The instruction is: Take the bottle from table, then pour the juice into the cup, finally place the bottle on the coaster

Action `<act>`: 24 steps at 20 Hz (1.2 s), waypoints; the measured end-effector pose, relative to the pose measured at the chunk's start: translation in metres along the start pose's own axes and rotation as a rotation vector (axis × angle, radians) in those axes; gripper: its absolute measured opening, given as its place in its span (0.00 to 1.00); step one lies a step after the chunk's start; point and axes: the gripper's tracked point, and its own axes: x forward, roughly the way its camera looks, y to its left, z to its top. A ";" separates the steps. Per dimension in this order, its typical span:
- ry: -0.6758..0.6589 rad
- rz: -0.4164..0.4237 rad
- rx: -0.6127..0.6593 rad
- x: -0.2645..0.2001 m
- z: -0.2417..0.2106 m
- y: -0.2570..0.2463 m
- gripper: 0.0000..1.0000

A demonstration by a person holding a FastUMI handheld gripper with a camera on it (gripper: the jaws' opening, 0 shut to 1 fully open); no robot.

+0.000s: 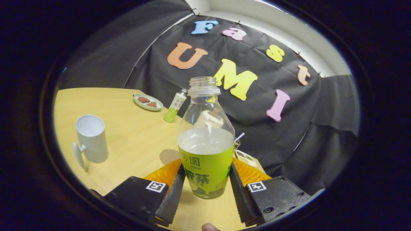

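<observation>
An uncapped clear bottle (205, 144) with a green label is about half full of pale juice. It stands between my gripper's (206, 171) two fingers, and both pads press on the label at its lower part. The gripper is shut on the bottle, whose base is just above or on the wooden table (135, 134); I cannot tell which. A white cup (92, 138) with a handle stands to the left, beyond the left finger. A round tan coaster (168, 155) lies on the table just ahead of the left finger, beside the bottle.
At the table's far side sit a small plate (147, 102) with brown pieces and a small green-and-white bottle (175, 107). Some packets (245, 158) and a straw (239, 137) lie right of the bottle near the table edge. A fingertip (210, 227) shows below.
</observation>
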 end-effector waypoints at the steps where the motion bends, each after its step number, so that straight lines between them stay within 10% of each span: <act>1: -0.008 -0.006 -0.042 0.000 0.002 0.002 0.78; 24: -0.249 -0.233 -0.778 -0.007 0.060 0.042 0.78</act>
